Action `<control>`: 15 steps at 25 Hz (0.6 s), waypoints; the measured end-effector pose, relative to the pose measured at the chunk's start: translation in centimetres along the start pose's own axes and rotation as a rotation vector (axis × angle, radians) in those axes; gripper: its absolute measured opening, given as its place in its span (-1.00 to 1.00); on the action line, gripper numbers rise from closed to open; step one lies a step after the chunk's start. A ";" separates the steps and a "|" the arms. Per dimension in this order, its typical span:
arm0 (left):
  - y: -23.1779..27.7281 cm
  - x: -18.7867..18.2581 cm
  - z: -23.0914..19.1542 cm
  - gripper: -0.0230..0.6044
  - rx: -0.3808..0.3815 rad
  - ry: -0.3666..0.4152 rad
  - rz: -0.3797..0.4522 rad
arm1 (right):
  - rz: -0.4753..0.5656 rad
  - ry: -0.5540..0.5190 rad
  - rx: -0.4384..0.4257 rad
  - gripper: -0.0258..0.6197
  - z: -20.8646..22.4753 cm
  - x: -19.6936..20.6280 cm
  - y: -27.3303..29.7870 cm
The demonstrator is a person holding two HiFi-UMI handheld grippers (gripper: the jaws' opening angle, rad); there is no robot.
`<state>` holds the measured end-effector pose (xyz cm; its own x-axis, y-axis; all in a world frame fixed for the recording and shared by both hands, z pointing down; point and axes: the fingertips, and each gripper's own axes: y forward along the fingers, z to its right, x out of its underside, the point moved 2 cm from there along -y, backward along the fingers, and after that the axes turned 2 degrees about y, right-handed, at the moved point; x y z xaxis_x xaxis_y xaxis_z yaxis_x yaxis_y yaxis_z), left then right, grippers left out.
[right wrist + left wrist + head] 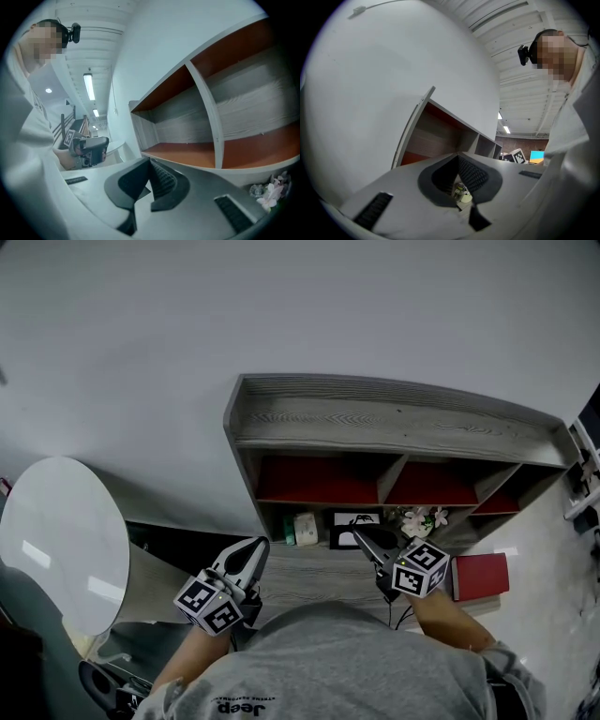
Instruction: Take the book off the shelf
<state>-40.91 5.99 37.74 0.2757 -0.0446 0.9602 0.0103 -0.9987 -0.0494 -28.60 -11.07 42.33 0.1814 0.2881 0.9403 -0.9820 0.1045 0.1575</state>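
A red book (480, 576) lies flat on the grey ledge at the foot of the shelf (394, 413), just right of my right hand. My right gripper (358, 532) (150, 161) is shut with nothing in it and points at the shelf's lower row; the book is to its right and apart from it. My left gripper (260, 543) (458, 155) is also shut and empty, aimed at the shelf's left end. The upper red-backed compartments (187, 152) hold nothing that I can see.
In the lower row stand a small green-and-white box (302, 528), a black-and-white picture frame (354, 524) and pale flowers (422, 519) (272, 194). A round white table (56, 540) stands at the left. A white wall rises behind the shelf.
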 end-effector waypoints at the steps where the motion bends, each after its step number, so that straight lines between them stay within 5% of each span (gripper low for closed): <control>1: 0.1 0.0 0.1 -0.88 0.003 0.000 0.000 | 0.002 0.000 0.002 -0.94 0.0 0.0 -0.2; 15: 0.5 0.3 0.9 -0.88 0.021 -0.010 -0.005 | 0.015 0.000 0.011 -0.94 0.1 0.2 -1.7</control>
<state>-39.99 5.52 37.77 0.2856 -0.0395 0.9575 0.0322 -0.9982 -0.0507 -26.95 -11.24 42.25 0.1670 0.2897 0.9425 -0.9851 0.0898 0.1469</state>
